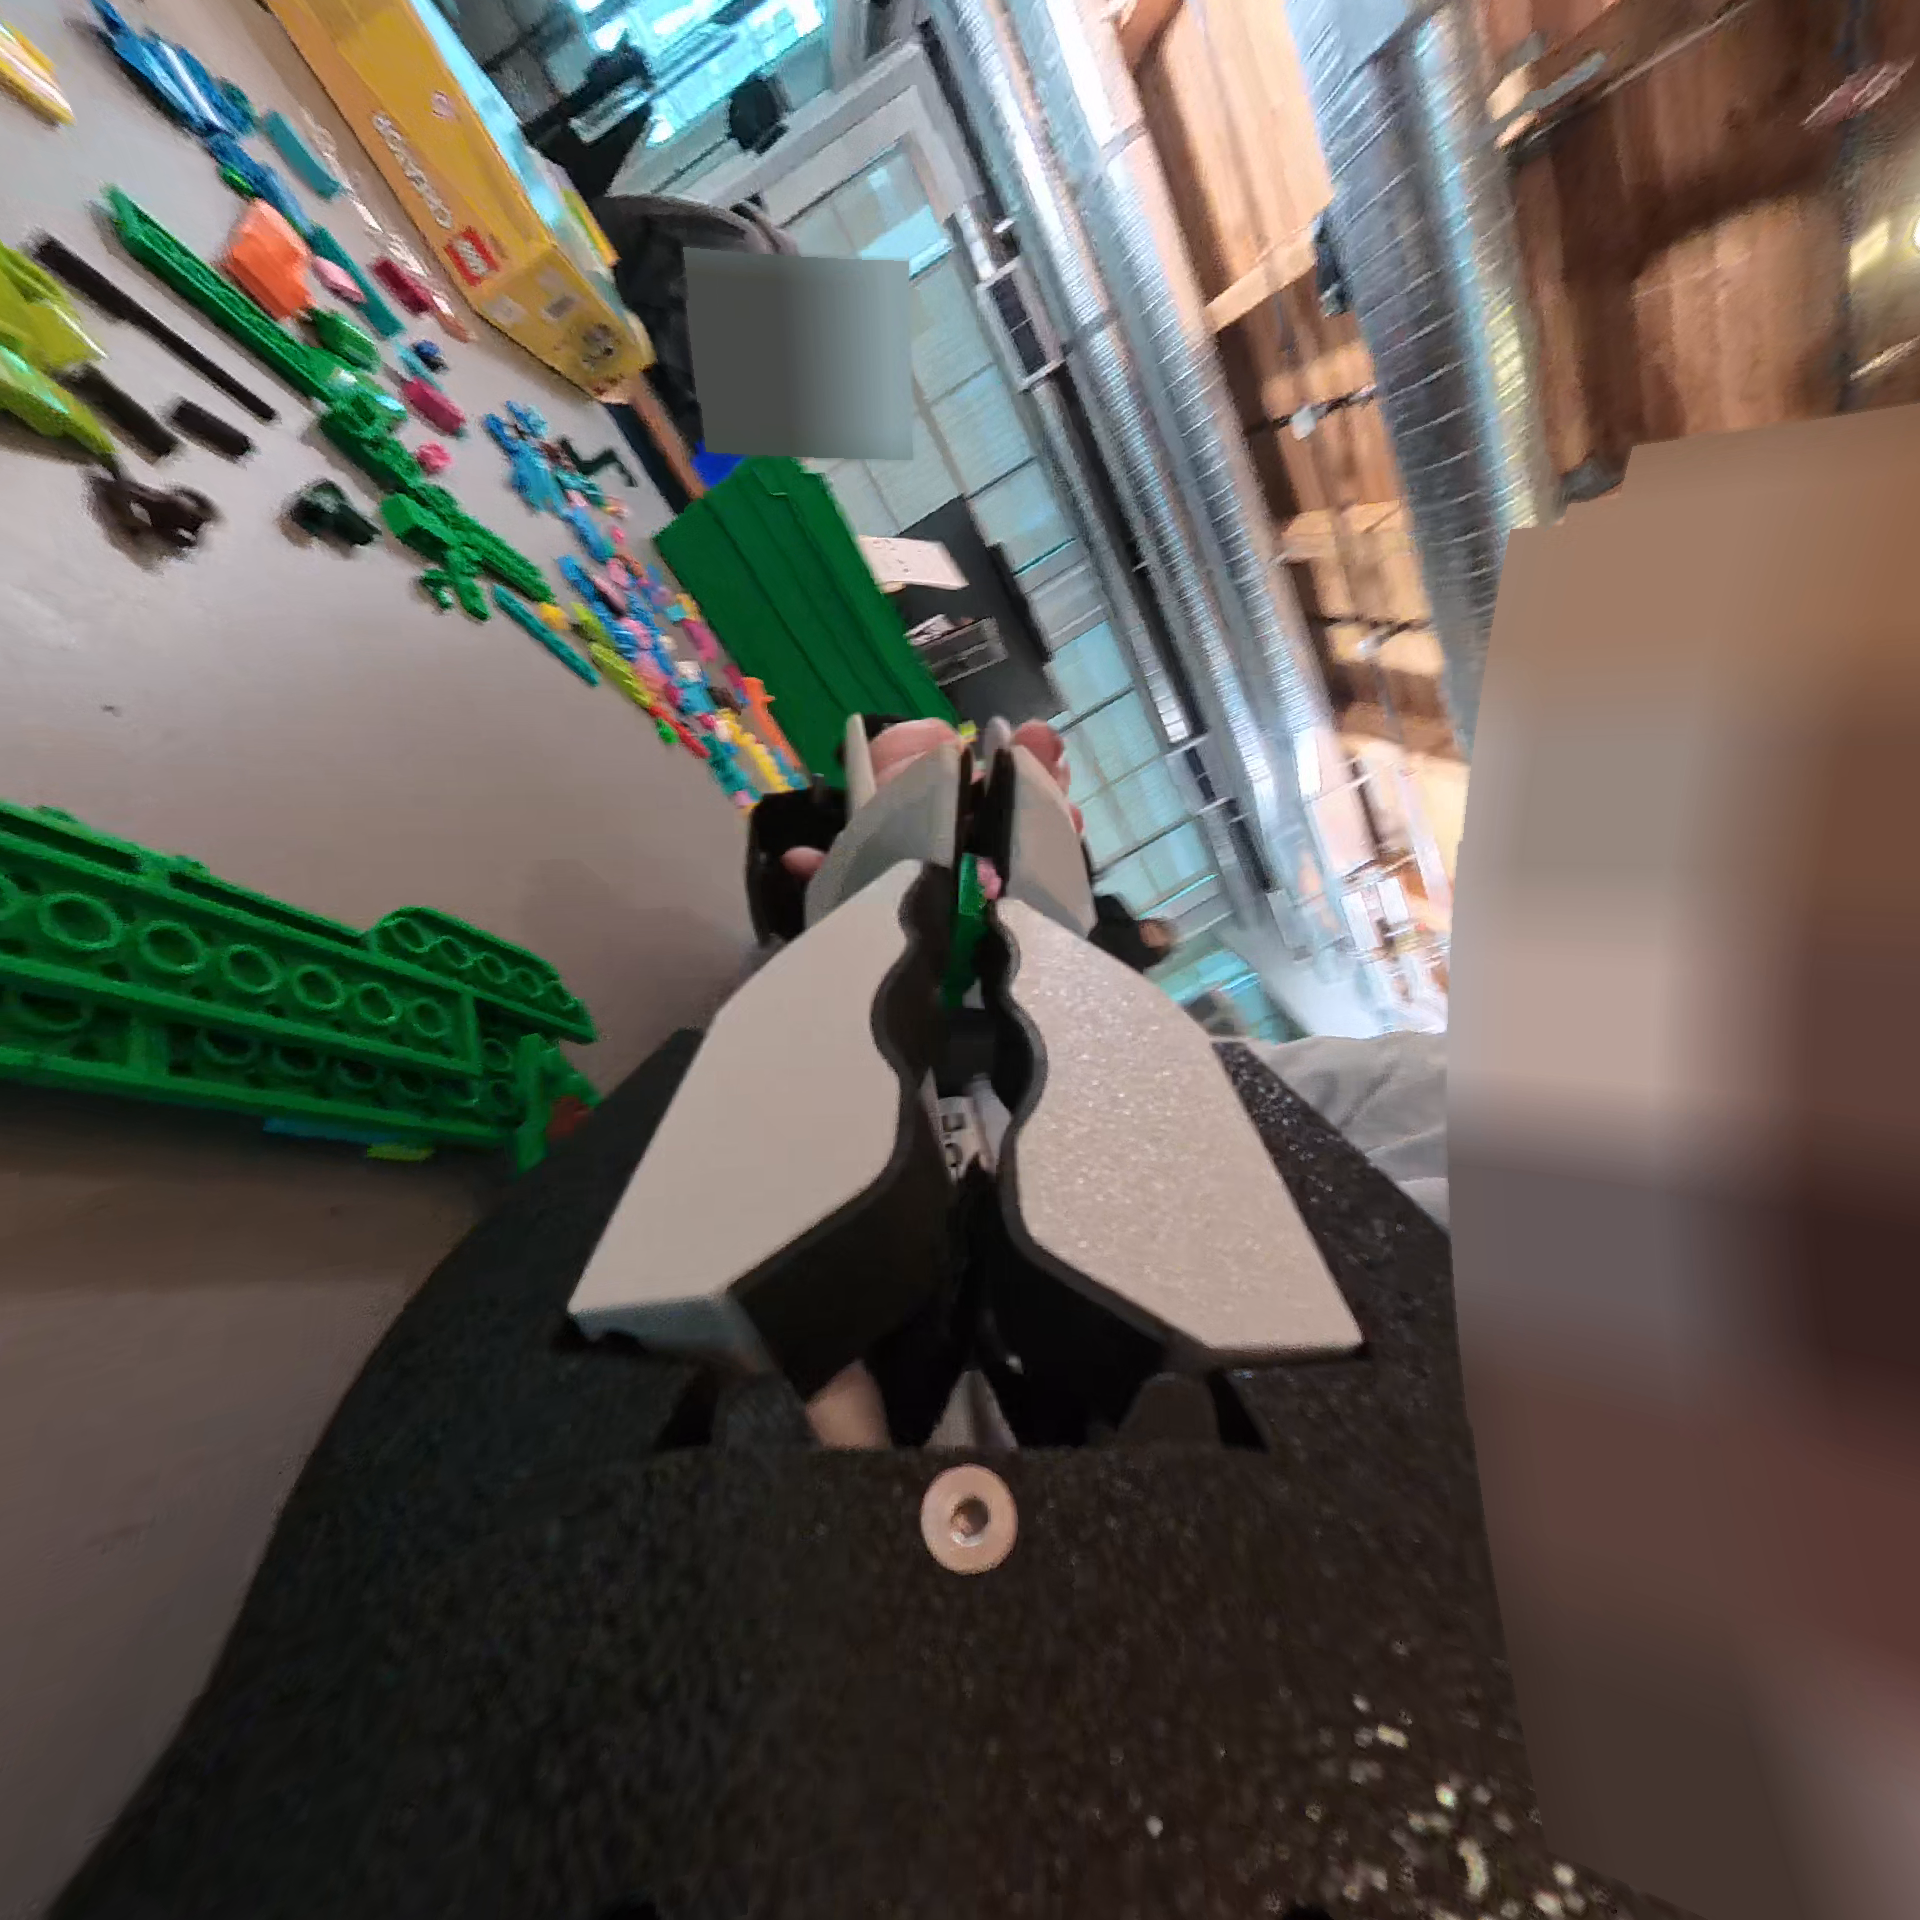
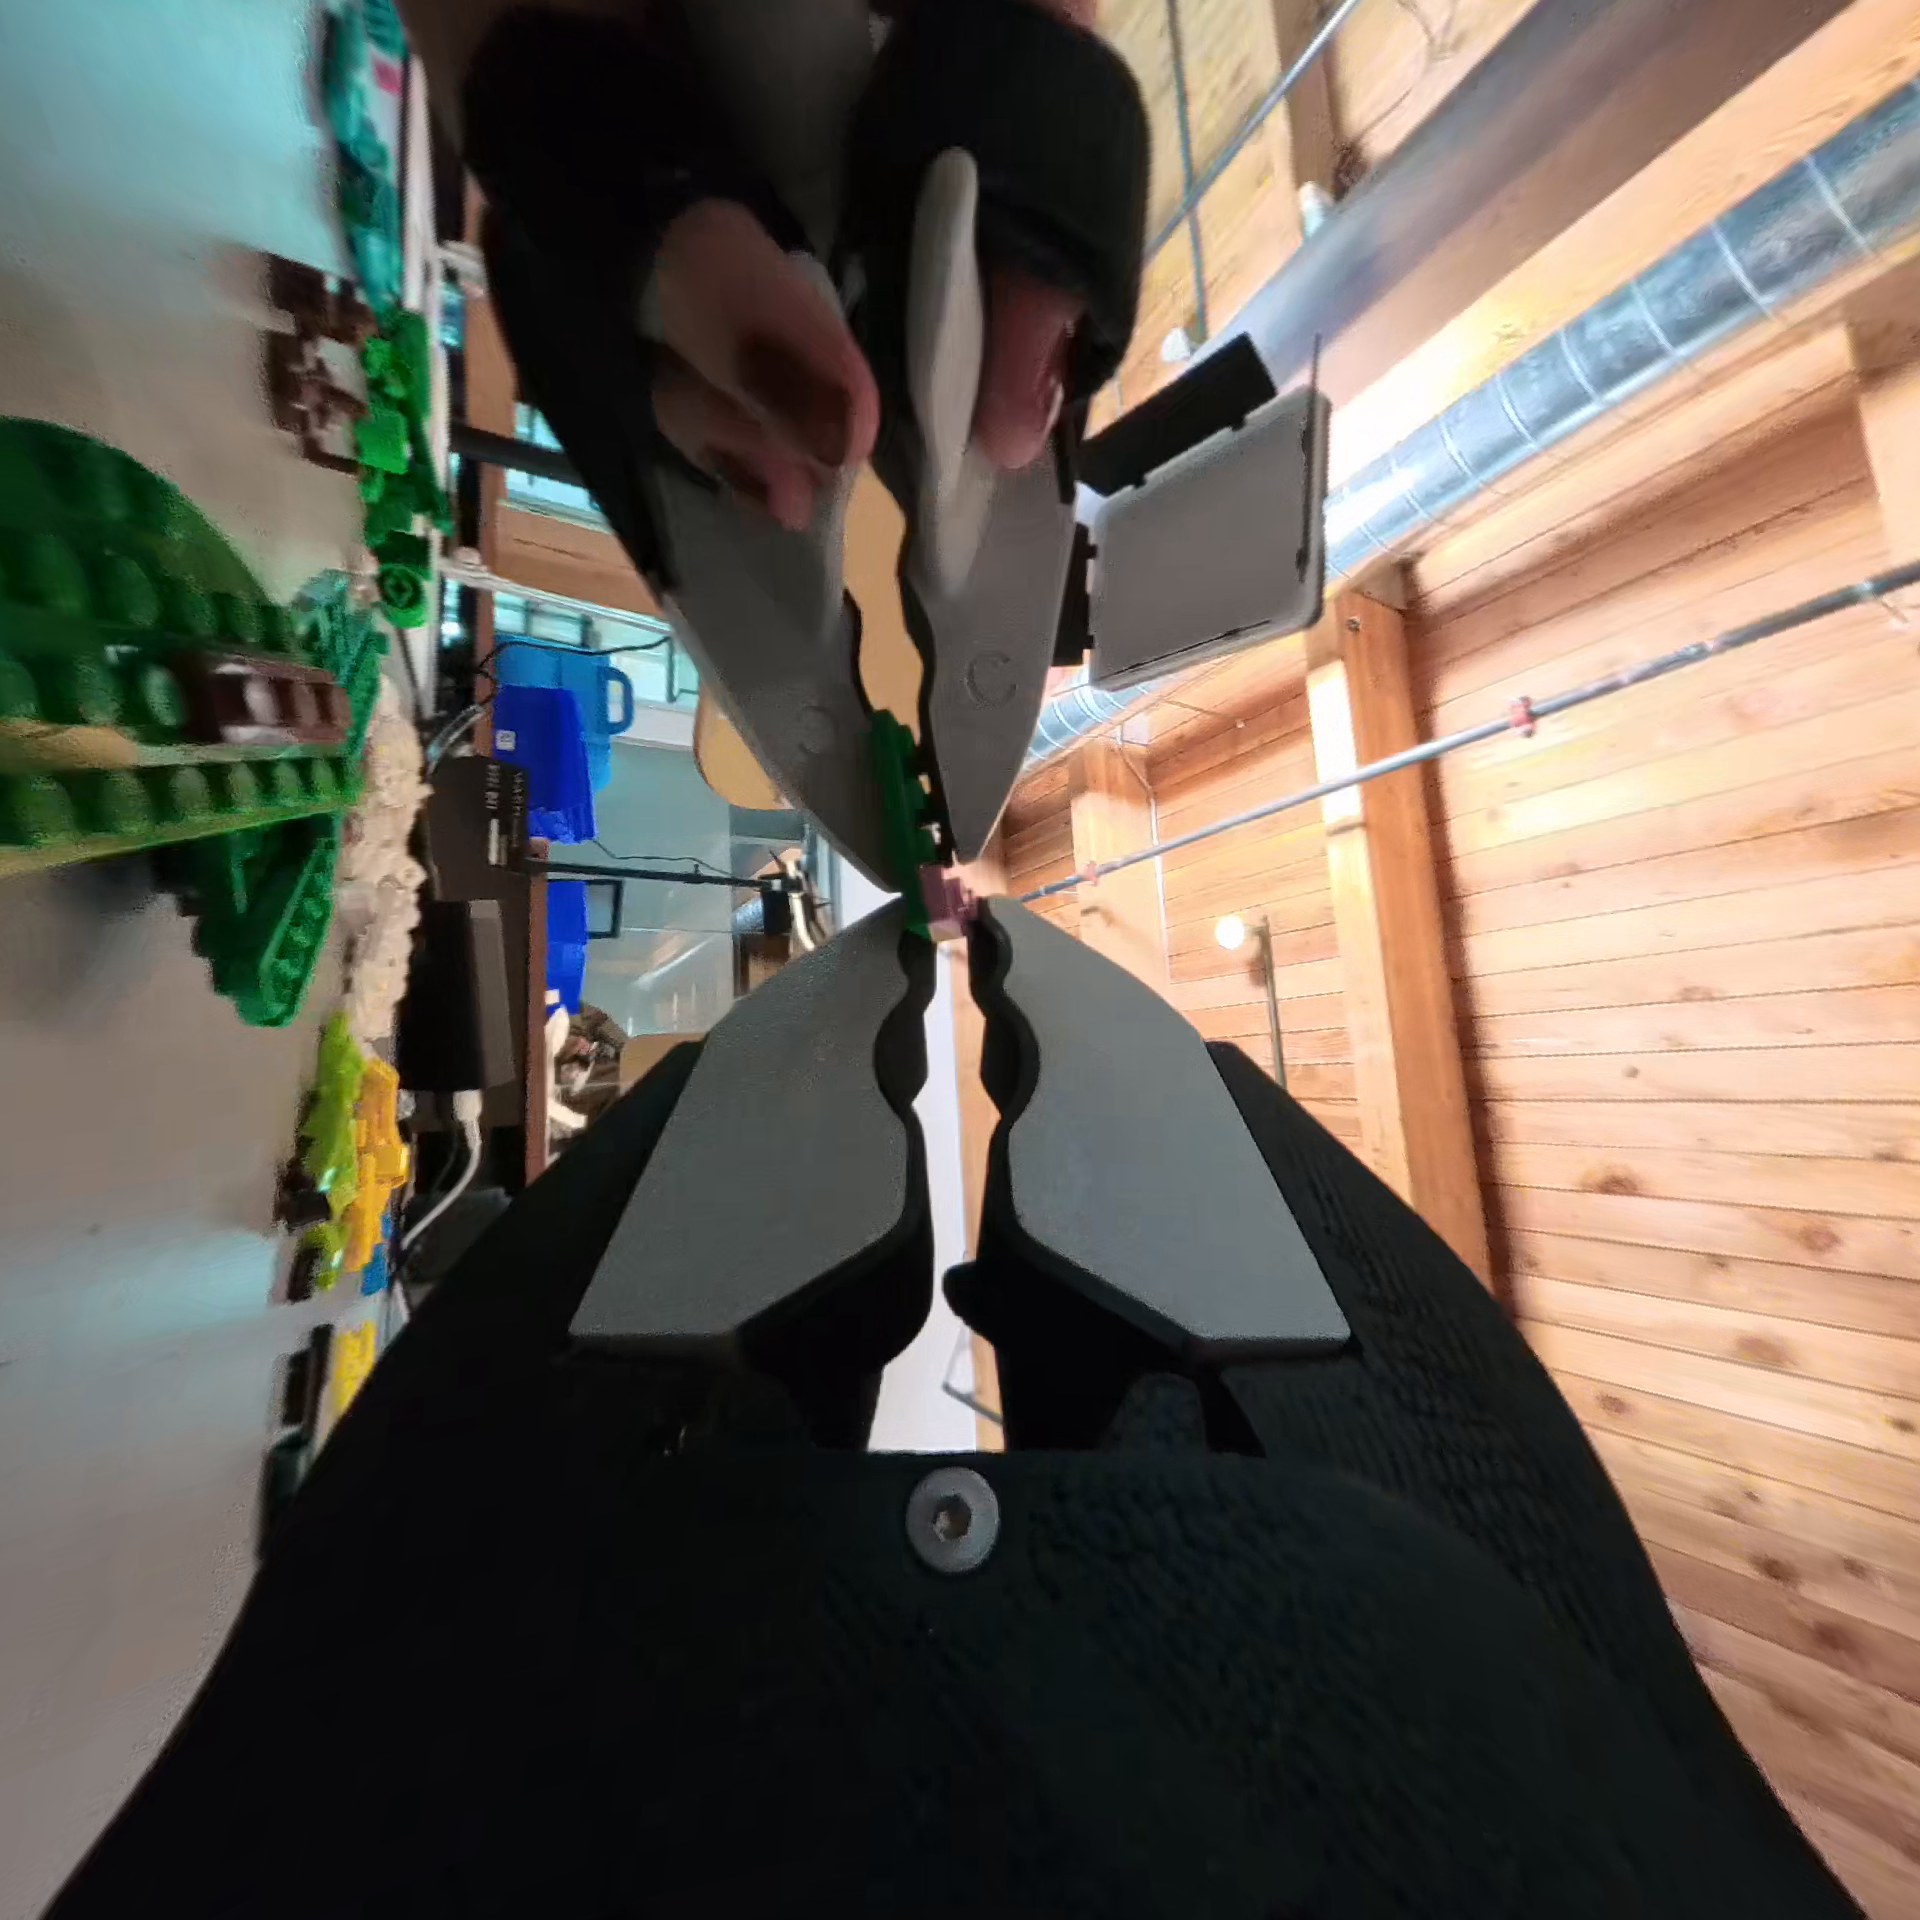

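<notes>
**Both tongs meet on one small green plate, held up off the desk**

In the left wrist view my left tongs (image 1: pixel 971 940) sit at centre frame, drawn narrow, with a thin green plate (image 1: pixel 968 914) standing edge-on between the dark pads. Just past it my right tongs (image 1: pixel 977 790) point back at me from the far side, also nearly together, with my fingers showing behind them.

In the right wrist view my right tongs (image 2: pixel 940 925) are at centre, narrow, their tips closed on the lower end of the same green plate (image 2: pixel 896 790) and on a small pink piece (image 2: pixel 948 902) stuck to it. Directly above, my left tongs (image 2: pixel 914 800) come down from the upper middle of the frame and clamp the plate's upper part between their pads; my gloved left hand (image 2: pixel 769 395) wraps the grip beyond.

Lower left in the left wrist view, a stack of long green studded plates (image 1: pixel 260 997) lies on the grey desk (image 1: pixel 312 748). Farther off, toward the upper left, loose bricks (image 1: pixel 623 613) in green, black, blue and pink are spread about, and a yellow box (image 1: pixel 447 177) lies at the desk's far edge. In the right wrist view, a round green baseplate (image 2: pixel 114 665) fills the left edge, with a wooden plank wall (image 2: pixel 1662 1039) on the right.
</notes>
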The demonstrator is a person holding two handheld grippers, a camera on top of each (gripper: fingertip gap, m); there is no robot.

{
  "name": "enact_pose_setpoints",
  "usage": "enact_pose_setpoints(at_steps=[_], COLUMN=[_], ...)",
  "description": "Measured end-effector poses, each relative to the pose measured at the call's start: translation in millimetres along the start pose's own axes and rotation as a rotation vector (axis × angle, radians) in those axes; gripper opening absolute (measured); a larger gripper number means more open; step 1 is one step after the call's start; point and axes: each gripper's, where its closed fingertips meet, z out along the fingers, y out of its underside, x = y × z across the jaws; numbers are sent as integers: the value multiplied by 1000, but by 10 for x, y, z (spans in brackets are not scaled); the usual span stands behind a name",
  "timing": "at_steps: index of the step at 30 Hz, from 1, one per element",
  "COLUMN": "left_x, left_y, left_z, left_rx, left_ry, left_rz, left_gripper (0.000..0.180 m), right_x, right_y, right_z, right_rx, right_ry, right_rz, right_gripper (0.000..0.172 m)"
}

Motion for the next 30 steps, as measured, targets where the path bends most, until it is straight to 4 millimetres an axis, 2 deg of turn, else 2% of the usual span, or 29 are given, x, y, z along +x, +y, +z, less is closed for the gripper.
enact_pose_setpoints(at_steps=[2, 8, 11, 14, 17, 19, 24, 30], left_x=[18, -133, -203, -230, -290, -300, -316, -330], left_y=[12, -38, -154, -191, -149, -142, -154, -99], left_z=[9, -45, -110, -130, -113, -104, -116, -130], left_rx=[1, -38, -14, -27, -61, -59, -53, -148], left_ry=[28, -191, -342, -454, -515, -518, -518, -556], left_rz=[-22, 284, 501, 670, 745, 748, 721, 820], left_gripper=[5, 5, 5, 5, 5, 5, 5, 9], right_x=[24, -191, -379, -434, -470, -467, -504, -476], right_y=[4, 15, 38, 36, -36, -73, -74, -106], right_z=[-4, 26, 5, 1, 18, 21, 18, -18], right_rx=[4, -14, -33, -63, -103, -113, -145, -102], right_ry=[5, -148, -301, -394, -495, -531, -552, -545], right_rz=[9, 173, 359, 540, 756, 832, 810, 688], right_gripper=[5, 8, 17, 23, 25, 21, 18, 16])
